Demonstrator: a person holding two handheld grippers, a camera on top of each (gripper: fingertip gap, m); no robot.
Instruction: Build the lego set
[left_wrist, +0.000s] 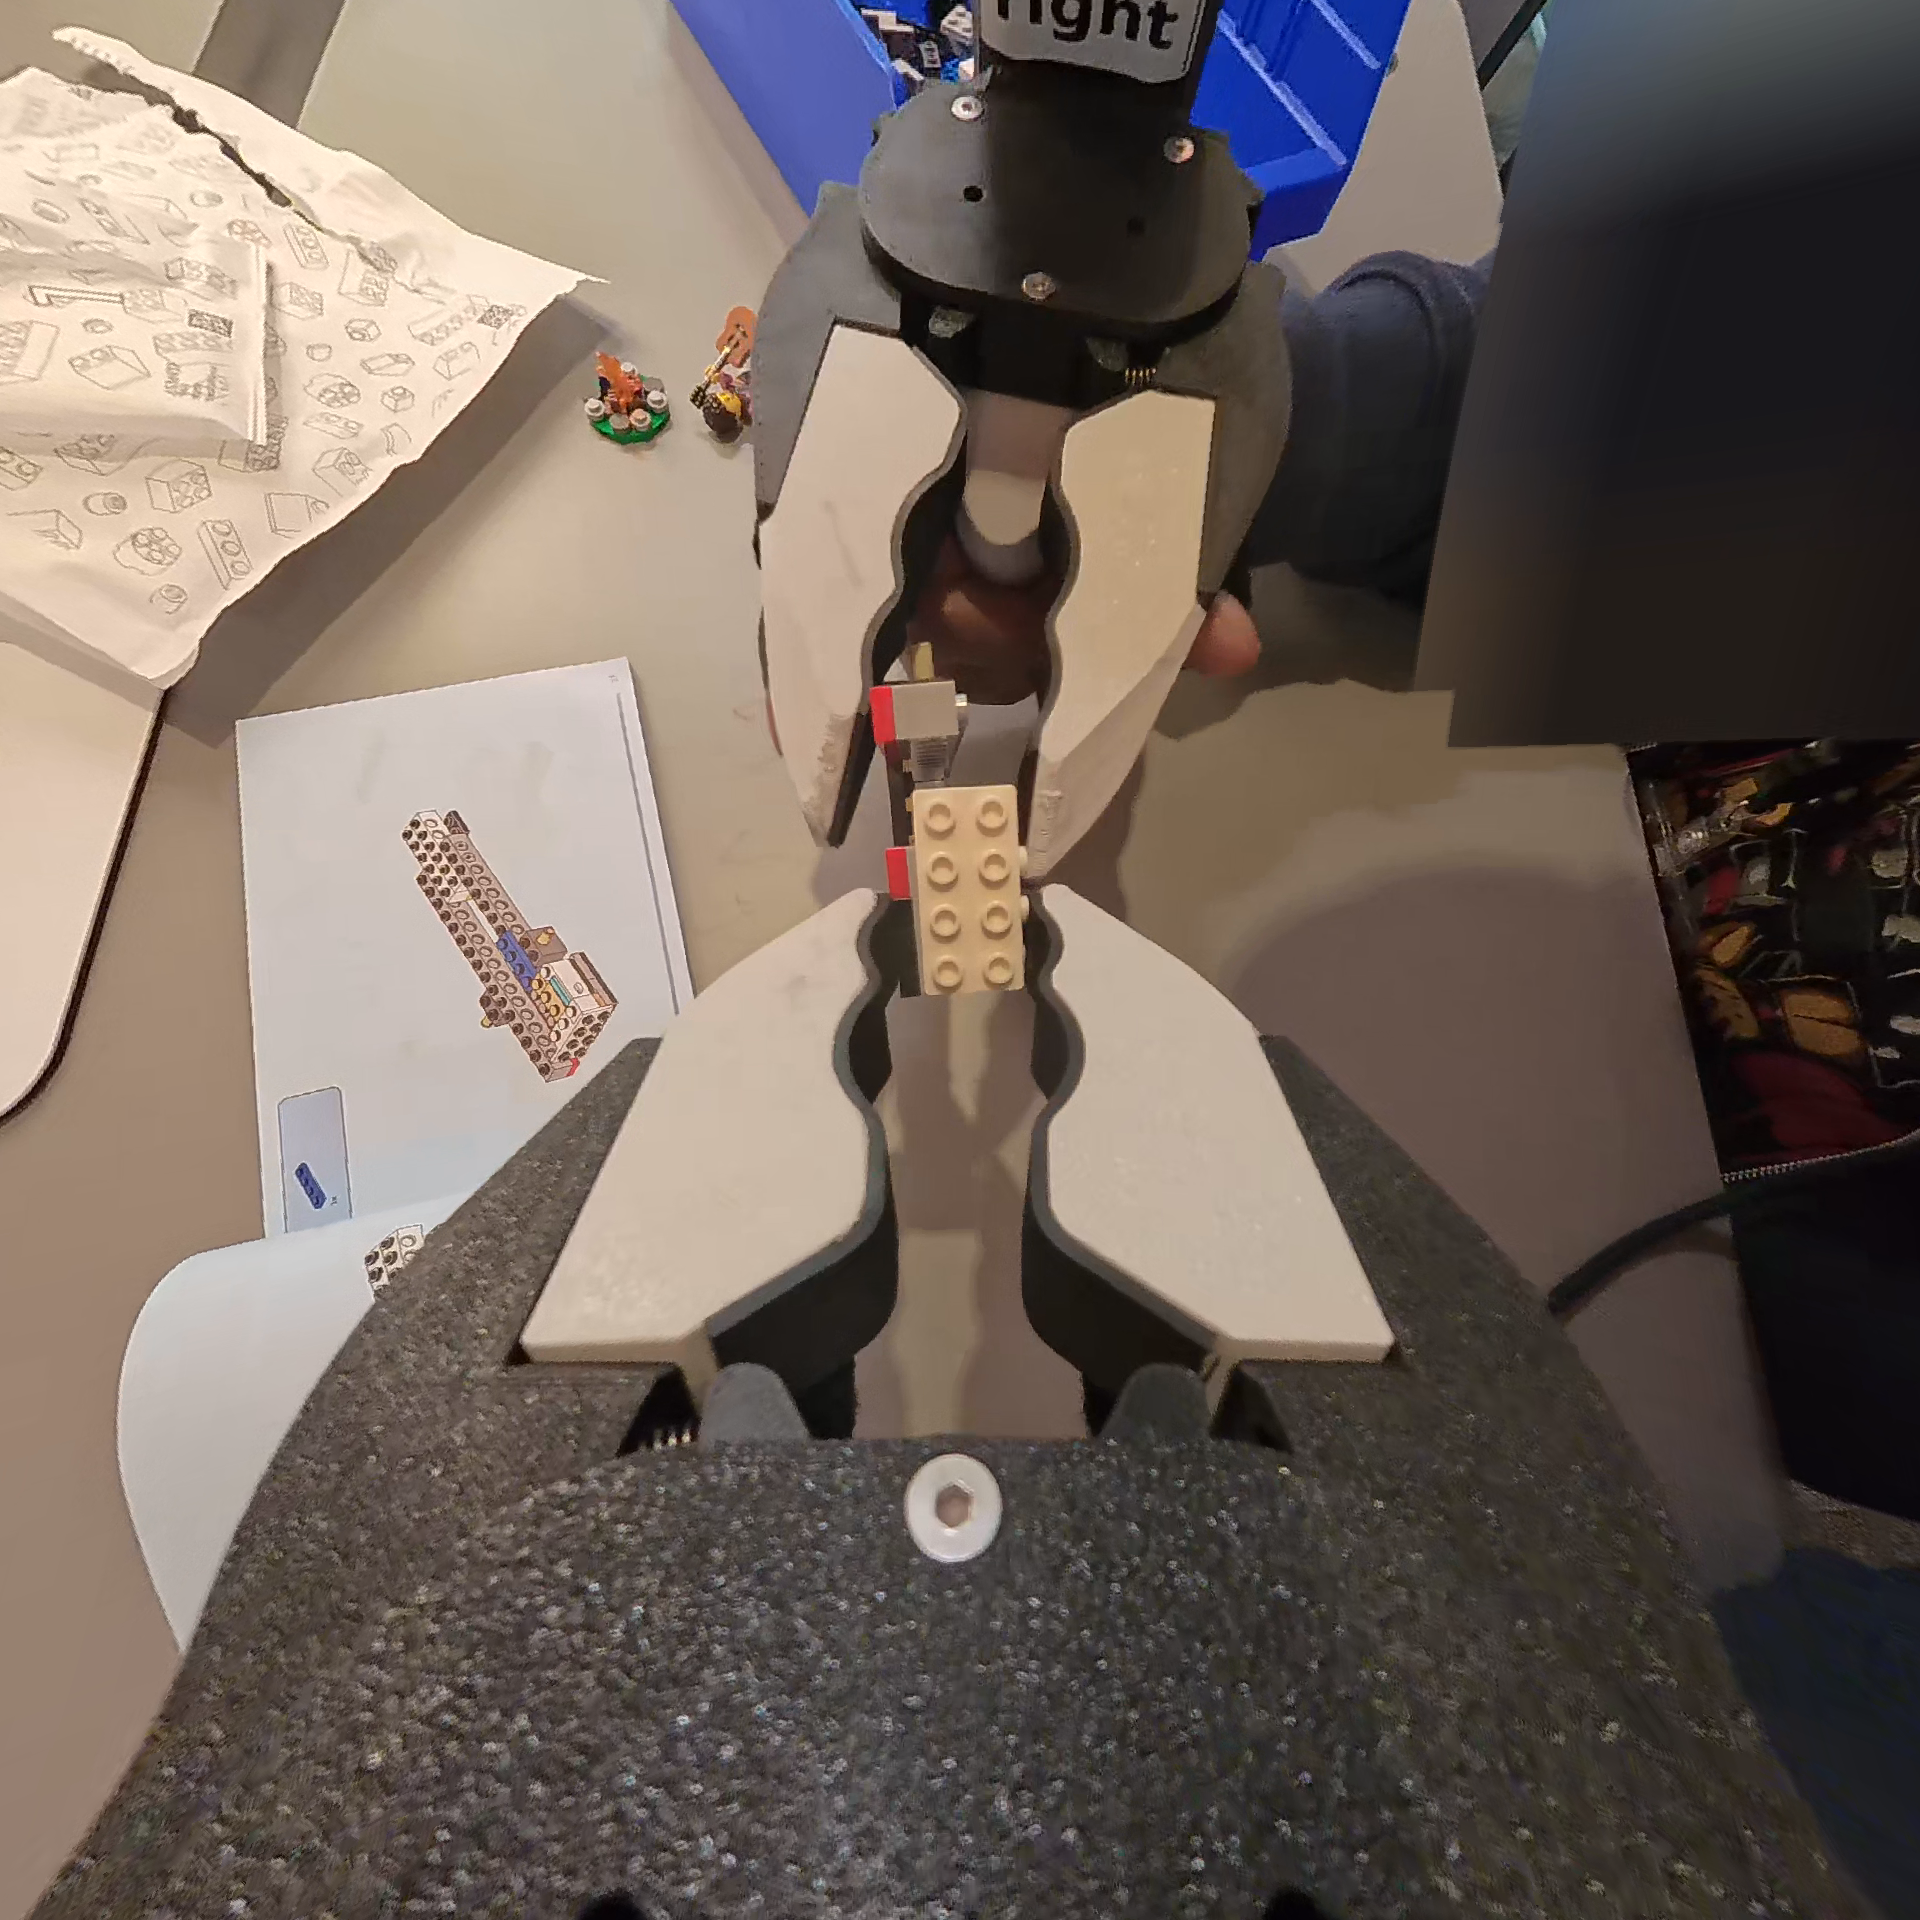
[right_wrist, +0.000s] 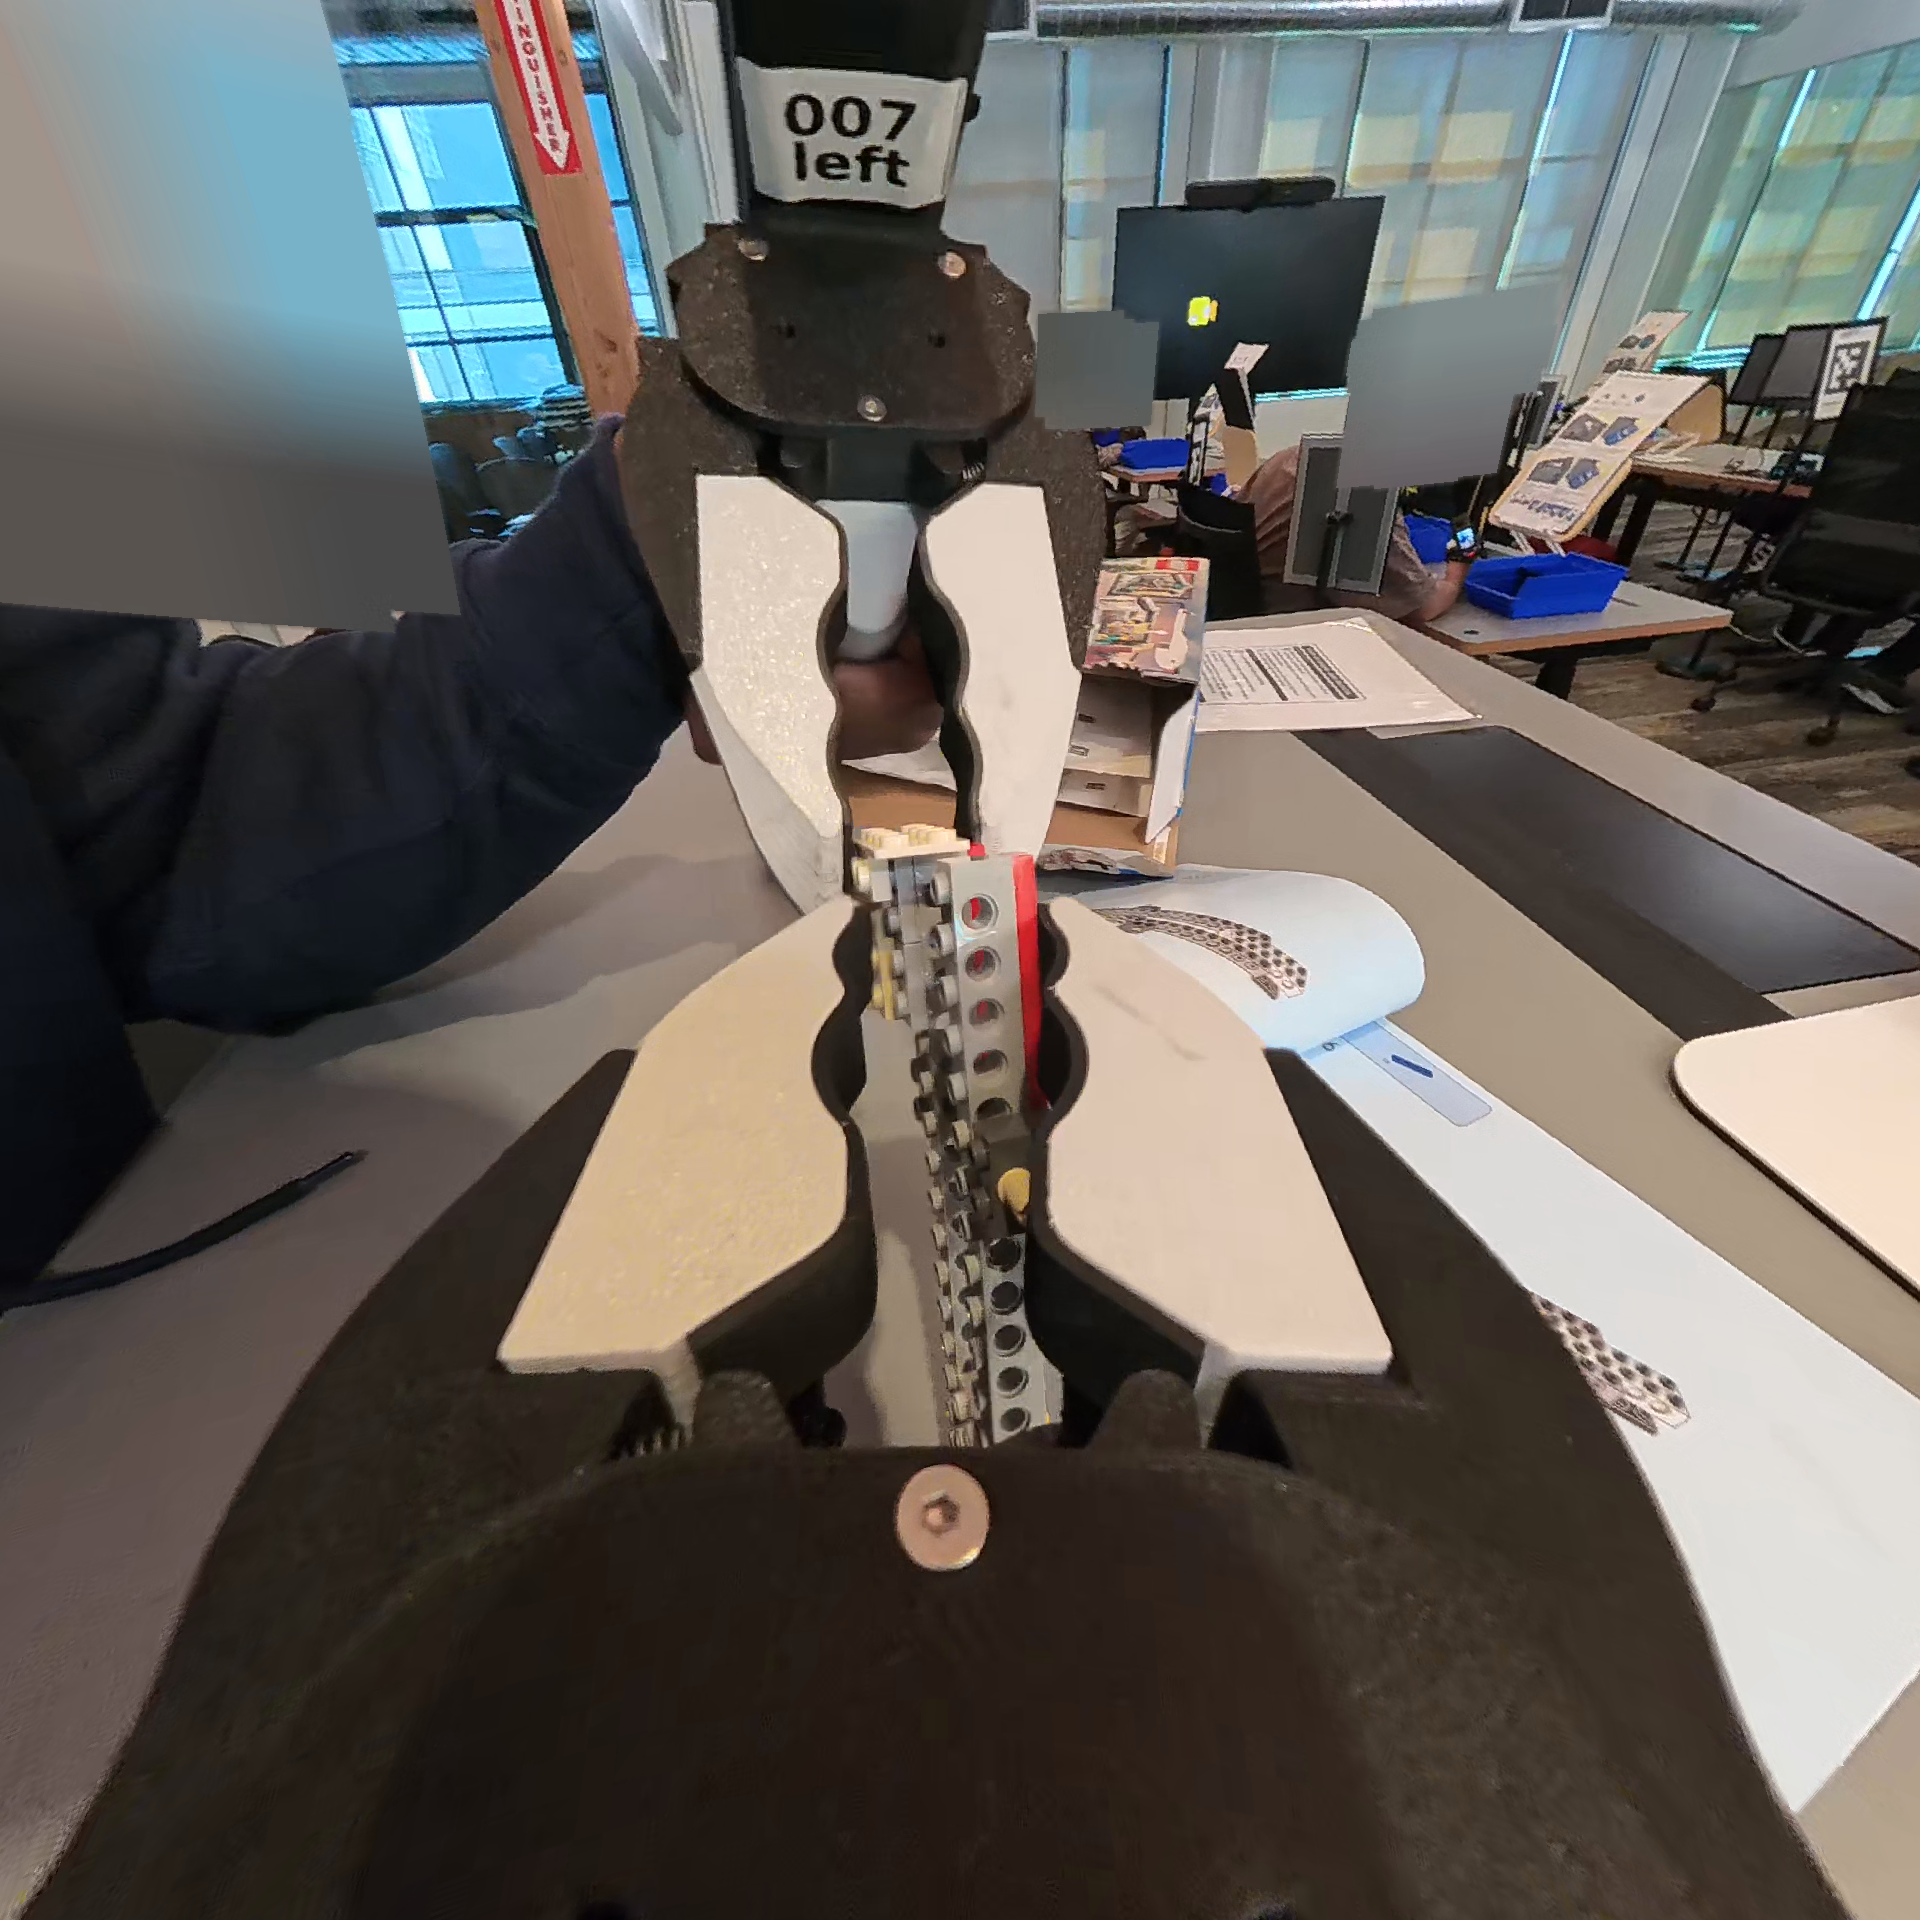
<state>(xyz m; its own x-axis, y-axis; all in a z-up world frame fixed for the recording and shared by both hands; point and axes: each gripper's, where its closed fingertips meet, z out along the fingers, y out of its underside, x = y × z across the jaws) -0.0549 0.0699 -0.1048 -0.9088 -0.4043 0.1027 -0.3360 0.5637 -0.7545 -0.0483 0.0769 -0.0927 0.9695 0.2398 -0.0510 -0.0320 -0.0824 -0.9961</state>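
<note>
1. Left wrist view: left gripper (left_wrist: 961, 914), frame centre, was clamped on a tan eight-stud plastic brick (left_wrist: 968, 891) capping a long grey-and-red brick assembly (left_wrist: 914, 717). Right gripper (left_wrist: 940, 821) met it from above. Open instruction booklet (left_wrist: 447, 935) lay at left.
2. Right wrist view: right gripper (right_wrist: 951, 914) pinched the assembly lengthwise, frame centre.

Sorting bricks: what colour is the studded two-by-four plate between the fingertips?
Tan plate; left wrist view shows it best.

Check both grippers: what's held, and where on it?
Both grip one brick assembly. Left gripper pinches its tan-plate end; right gripper clamps the long grey holed beam running back between its fingers.
</note>
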